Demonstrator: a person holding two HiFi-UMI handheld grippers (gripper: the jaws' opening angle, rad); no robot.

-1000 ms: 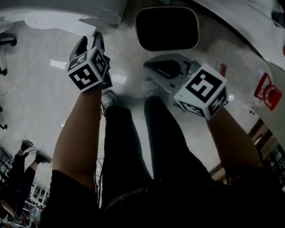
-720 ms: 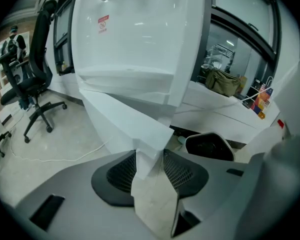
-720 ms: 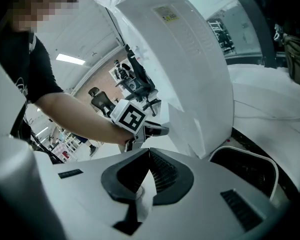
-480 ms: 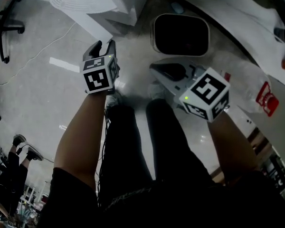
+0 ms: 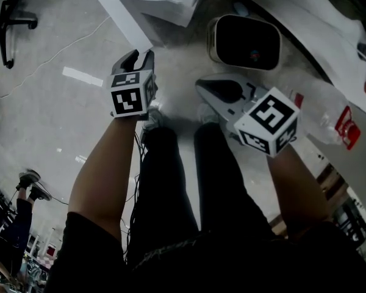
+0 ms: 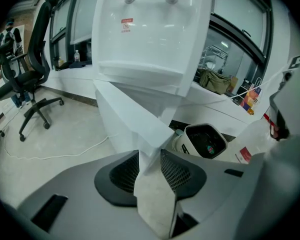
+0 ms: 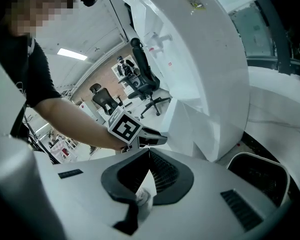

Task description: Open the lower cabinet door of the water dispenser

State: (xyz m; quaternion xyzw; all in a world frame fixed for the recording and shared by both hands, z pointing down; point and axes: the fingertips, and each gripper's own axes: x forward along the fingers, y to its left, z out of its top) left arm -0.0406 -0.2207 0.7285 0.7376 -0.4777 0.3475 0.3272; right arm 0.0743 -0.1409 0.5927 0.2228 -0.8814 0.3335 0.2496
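- Now at the water dispenser (image 6: 150, 34), the left gripper (image 6: 150, 155) points steeply down at the lower cabinet door (image 6: 122, 116), which stands swung out at an angle from the white body.
- Its jaws are half spread and have just been closing. The door's free corner sits right at their tips, within the gap, though whether the pads touch it is hard to tell from any view.
- Bare floor shows through the rest of that gap.
- The right gripper (image 7: 149, 157) hangs beside the left one, on its right and well short of the door, with its jaws narrowly parted and nothing between them.
- A dark-mouthed bin (image 6: 205, 140) stands on the floor ahead and to the right of the left gripper, just beside the dispenser's base.
- An office chair (image 6: 37, 84) stands well off to that gripper's left, and a white cable (image 6: 55, 151) trails over the floor between chair and dispenser.
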